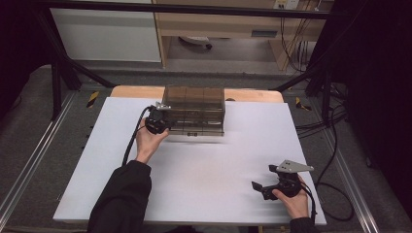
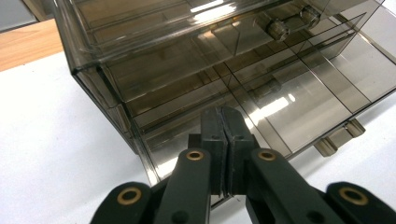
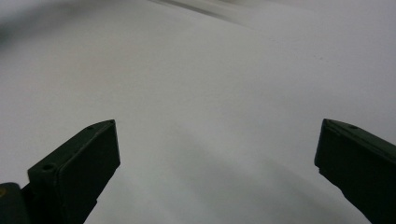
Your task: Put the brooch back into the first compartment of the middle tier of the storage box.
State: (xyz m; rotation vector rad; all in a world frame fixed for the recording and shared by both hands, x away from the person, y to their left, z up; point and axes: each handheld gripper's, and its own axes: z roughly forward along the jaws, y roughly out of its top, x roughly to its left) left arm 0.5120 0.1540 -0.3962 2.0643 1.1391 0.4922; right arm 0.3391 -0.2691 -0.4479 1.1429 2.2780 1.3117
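Note:
A smoky see-through drawer box (image 1: 195,110) stands at the back middle of the white tabletop (image 1: 194,170). My left gripper (image 1: 162,118) is against its front left corner. In the left gripper view the box (image 2: 196,70) fills the upper frame with its drawers stacked inside. There my left gripper (image 2: 225,116) has its jaws pressed together with nothing between them, tips touching the lowest drawer front. My right gripper (image 1: 265,179) hovers near the front right of the table, jaws spread wide. In the right gripper view my right gripper (image 3: 217,144) has only bare white tabletop (image 3: 201,84) between its jaws.
A wooden table edge (image 1: 136,91) shows behind the white top. Black frame posts (image 1: 56,82) stand at both back corners. Cables (image 1: 335,126) lie on the floor at the right. A small tab (image 2: 338,137) sticks out at the box's foot.

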